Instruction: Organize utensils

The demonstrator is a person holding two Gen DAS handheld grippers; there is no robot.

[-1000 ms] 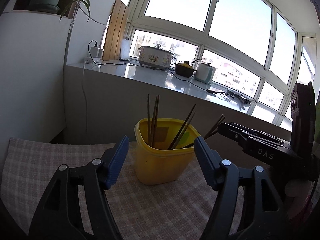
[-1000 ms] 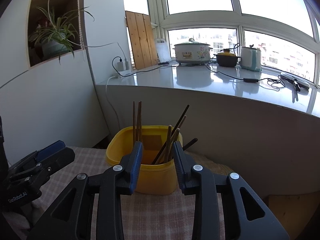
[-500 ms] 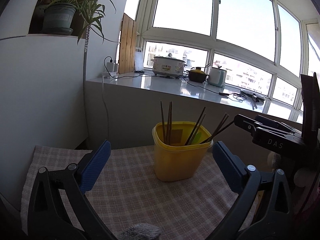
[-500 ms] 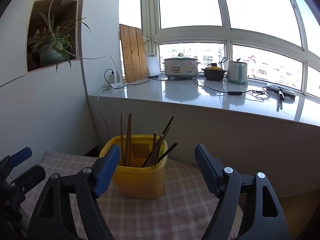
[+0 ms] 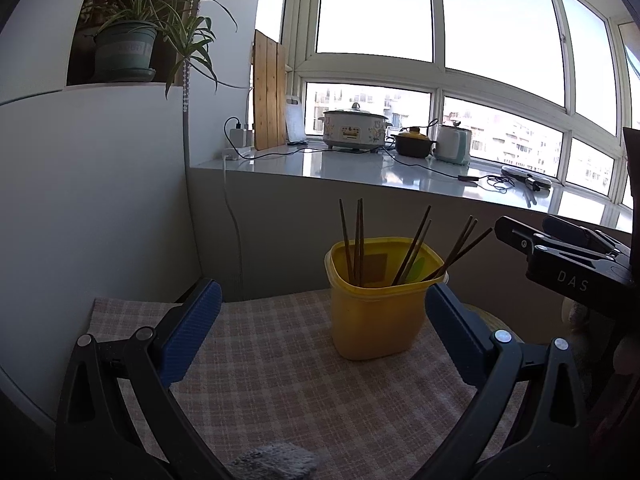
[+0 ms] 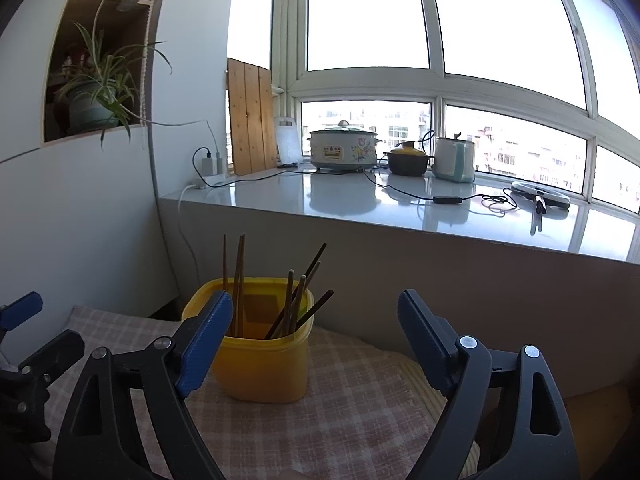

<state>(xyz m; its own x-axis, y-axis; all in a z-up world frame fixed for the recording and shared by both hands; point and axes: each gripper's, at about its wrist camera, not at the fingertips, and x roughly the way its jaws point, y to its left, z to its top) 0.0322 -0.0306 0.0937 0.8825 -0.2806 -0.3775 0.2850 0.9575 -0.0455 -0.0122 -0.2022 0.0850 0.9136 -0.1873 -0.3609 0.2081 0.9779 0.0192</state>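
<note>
With every thin dark wooden chopstick (image 5: 412, 246) standing in the yellow plastic tub (image 5: 380, 312) on the checked cloth (image 5: 304, 392), sorting looks finished; left tongs (image 5: 320, 332) gape empty, right tongs (image 6: 316, 340) are opening, empty. Next: check for stragglers.

Bright bay windows (image 6: 368, 16); glossy white sill (image 6: 360, 200); potted plant (image 5: 124, 52)
</note>
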